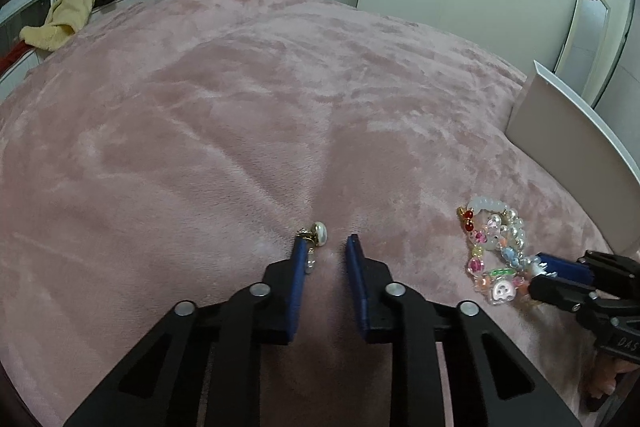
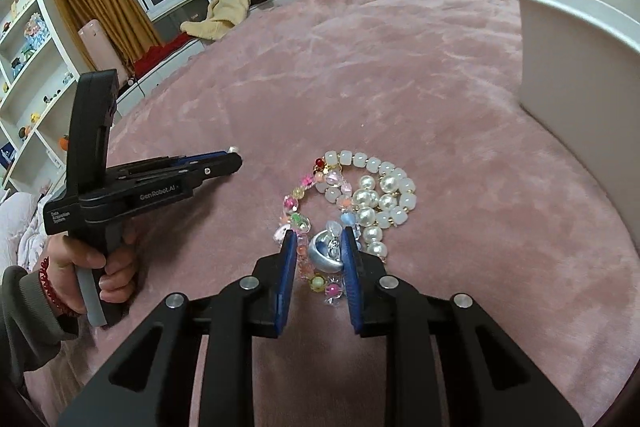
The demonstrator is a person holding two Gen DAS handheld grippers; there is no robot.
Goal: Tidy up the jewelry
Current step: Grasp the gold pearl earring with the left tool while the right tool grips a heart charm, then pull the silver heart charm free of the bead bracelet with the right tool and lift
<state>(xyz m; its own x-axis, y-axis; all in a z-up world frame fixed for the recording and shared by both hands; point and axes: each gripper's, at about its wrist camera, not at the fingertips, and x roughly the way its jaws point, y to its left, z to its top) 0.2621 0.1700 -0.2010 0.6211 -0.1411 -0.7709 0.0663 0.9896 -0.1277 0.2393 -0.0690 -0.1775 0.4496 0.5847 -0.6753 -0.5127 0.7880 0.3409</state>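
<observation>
A pile of beaded bracelets [image 2: 360, 195] lies on the pink blanket: white jade-like beads, large pearls and a colourful candy-bead strand; the pile also shows in the left wrist view [image 1: 496, 247]. My right gripper [image 2: 318, 241] is open with its jaws either side of a silver ring [image 2: 325, 254] lying on the pile. My left gripper [image 1: 326, 243] is open; a pearl earring with a gold clasp [image 1: 316, 233] rests against the tip of its left finger on the blanket. The left gripper shows from the side in the right wrist view [image 2: 234, 159].
A white open box [image 2: 580, 67] stands at the right of the bed, also in the left wrist view [image 1: 568, 123]. The pink blanket [image 1: 240, 107] stretches far ahead. Beyond it are a window ledge with a yellow garment [image 1: 76, 7] and shelves [image 2: 24, 67] on the left.
</observation>
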